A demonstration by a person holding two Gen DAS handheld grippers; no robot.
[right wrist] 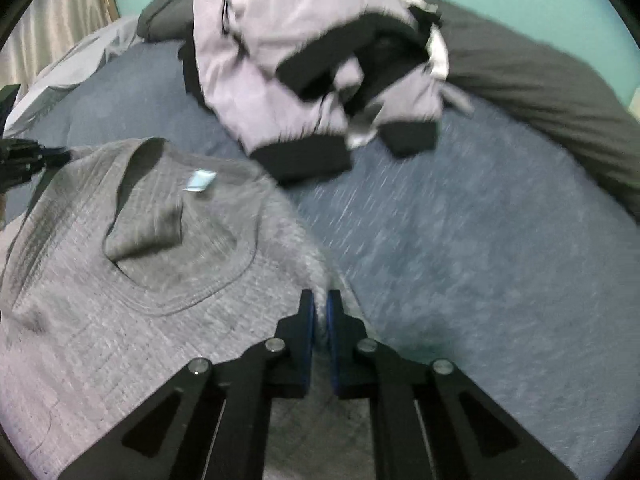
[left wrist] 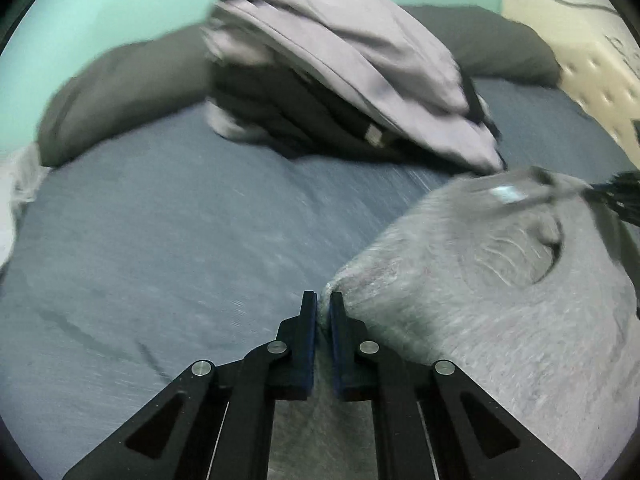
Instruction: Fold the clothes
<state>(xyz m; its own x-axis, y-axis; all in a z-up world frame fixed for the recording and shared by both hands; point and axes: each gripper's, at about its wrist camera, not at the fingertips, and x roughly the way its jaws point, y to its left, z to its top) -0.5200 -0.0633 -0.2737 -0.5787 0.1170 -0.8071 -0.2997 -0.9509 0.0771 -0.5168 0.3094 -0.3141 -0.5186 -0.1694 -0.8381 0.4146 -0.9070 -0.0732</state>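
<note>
Lavender jacket (right wrist: 304,68) beyond tongs-pinched grey shirt (right wrist: 120,280).

Motion-blurred lilac jacket (right wrist: 304,60), grey shirt (right wrist: 120,280) cut off at frame bottom

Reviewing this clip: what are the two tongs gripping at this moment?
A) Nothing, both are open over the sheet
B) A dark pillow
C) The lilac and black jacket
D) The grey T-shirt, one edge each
D: the left tongs and the right tongs are each closed on an edge of the grey T-shirt, while the lilac and black jacket lies apart further up the bed.
</note>
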